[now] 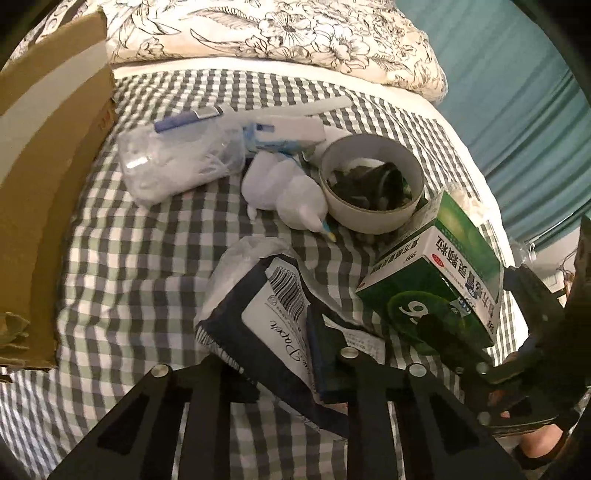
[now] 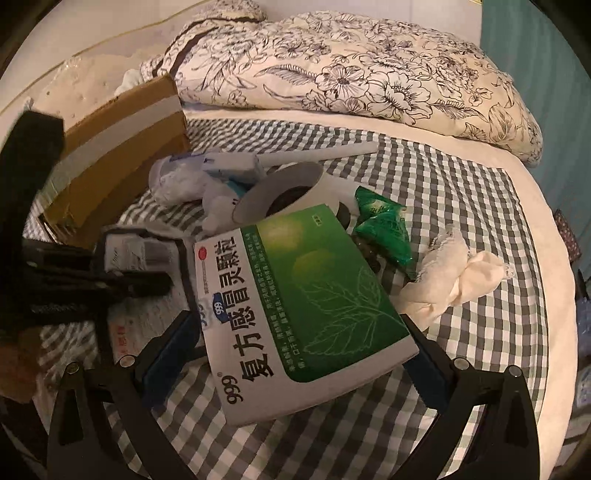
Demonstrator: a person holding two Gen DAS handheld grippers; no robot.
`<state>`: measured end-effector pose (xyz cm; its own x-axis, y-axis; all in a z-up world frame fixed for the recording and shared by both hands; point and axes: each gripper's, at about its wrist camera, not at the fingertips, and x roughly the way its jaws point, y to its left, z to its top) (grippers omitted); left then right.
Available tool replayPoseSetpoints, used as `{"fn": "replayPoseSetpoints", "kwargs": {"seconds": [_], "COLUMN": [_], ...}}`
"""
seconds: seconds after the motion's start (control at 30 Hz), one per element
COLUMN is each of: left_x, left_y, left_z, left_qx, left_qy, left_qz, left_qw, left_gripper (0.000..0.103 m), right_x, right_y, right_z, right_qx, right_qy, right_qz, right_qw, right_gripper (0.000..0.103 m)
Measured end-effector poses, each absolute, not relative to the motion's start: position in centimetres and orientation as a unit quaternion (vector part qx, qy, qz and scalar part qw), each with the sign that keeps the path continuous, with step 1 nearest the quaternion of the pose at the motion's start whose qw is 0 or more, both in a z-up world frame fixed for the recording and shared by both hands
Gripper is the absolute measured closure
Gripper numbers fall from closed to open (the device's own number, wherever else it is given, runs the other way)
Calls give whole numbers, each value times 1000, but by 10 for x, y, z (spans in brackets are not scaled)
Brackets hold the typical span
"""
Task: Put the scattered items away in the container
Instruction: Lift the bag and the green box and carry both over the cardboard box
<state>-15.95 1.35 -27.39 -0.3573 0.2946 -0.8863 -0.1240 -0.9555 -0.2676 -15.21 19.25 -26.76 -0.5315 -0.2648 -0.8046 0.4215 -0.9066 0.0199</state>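
Observation:
My left gripper is shut on a dark blue tissue packet with a white barcode label, pinched between the pads just above the checked bed sheet. My right gripper is shut on a green and white medicine box, gripping it across its width and holding it tilted above the sheet. That box shows at the right of the left wrist view too. The open cardboard box stands at the far left. In the right wrist view the left gripper is a dark shape on the left.
A clear bag of white items, a white bottle, a tape roll and a white glue gun lie mid-sheet. Green sachets and a crumpled tissue lie right. A floral duvet is behind.

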Motion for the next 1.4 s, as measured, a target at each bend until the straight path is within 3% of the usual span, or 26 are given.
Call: {"fn": "replayPoseSetpoints", "kwargs": {"seconds": [0.13,0.23,0.63,1.4], "left_x": [-157,-153,-131,-62], "left_y": [8,5,-4,-13], "left_z": [-266,-261,-228,-130], "left_qx": [-547,-542,-506,-406], "left_qy": [-75,-71,-49,-26], "left_qz": [825,829,855,909], "left_qw": [125,120,99,94], "left_gripper": [90,90,91,91], "right_x": [-150,-146,-110,-24], "right_y": [188,188,179,193], "right_z": [-273,-276,-251,-135], "right_qx": [458,468,437,320], "right_qy": [83,63,46,12], "right_qz": [-862,-858,-878,-937], "right_qw": [202,204,192,139], "right_gripper": [3,20,22,22]}}
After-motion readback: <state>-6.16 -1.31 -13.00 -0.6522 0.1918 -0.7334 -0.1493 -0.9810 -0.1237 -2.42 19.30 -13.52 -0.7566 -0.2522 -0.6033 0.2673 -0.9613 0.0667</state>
